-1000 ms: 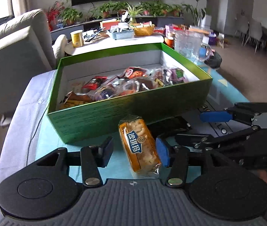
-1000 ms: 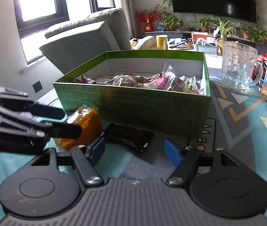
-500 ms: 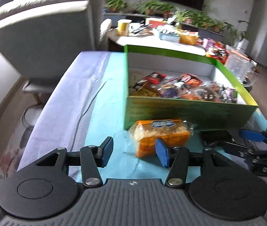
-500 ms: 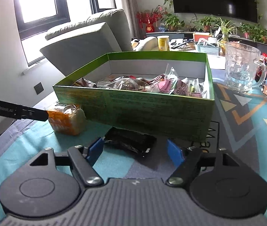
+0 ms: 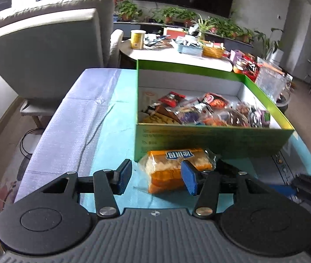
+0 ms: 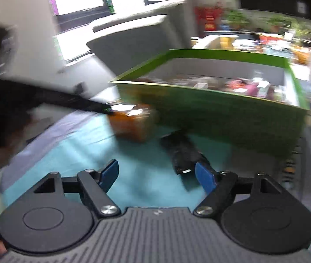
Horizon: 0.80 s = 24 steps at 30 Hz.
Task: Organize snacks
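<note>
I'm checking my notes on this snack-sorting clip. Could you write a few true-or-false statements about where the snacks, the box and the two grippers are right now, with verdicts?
1. The orange cracker packet lies on the teal cloth outside the green cardboard box. True.
2. The green box is empty. False: many wrapped snacks lie inside it.
3. The left gripper is clamped on the orange packet. False: its jaws stand open, the packet only partly between them.
4. A black snack packet lies on the cloth in front of the box. True.
5. The right gripper holds the black packet. False: its jaws are open and empty.
</note>
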Motion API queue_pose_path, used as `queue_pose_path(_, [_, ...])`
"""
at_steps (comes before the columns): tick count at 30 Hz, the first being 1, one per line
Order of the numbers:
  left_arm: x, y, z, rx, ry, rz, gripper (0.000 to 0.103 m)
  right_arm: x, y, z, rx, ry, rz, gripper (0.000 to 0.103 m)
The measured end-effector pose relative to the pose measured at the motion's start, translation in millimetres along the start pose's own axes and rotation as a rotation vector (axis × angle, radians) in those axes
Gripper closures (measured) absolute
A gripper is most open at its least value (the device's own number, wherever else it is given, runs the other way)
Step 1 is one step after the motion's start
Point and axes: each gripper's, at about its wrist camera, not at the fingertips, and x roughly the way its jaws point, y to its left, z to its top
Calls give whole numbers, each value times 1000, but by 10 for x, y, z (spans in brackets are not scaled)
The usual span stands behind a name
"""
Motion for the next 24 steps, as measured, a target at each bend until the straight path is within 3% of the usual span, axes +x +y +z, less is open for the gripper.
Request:
queue_pose_path(2, [-20, 17, 18, -8, -12, 1, 56, -68, 48, -6, -40, -8, -2, 53])
queue_pose_path(4, [-47, 27, 37, -19, -25, 3, 56, -106, 23, 19, -49, -28, -61, 53])
queue_pose_path(8, [-75, 36, 56, -57, -27, -9, 56, -88, -137, 88, 11, -42, -146, 53])
queue_pose_path(19, [-39, -3, 149, -250, 53, -39, 56, 212, -165, 137, -21, -28, -183, 53])
queue_pose_path(24, [12, -68, 227, -206, 14, -6, 55, 254, -166, 121, -27, -9, -217, 53])
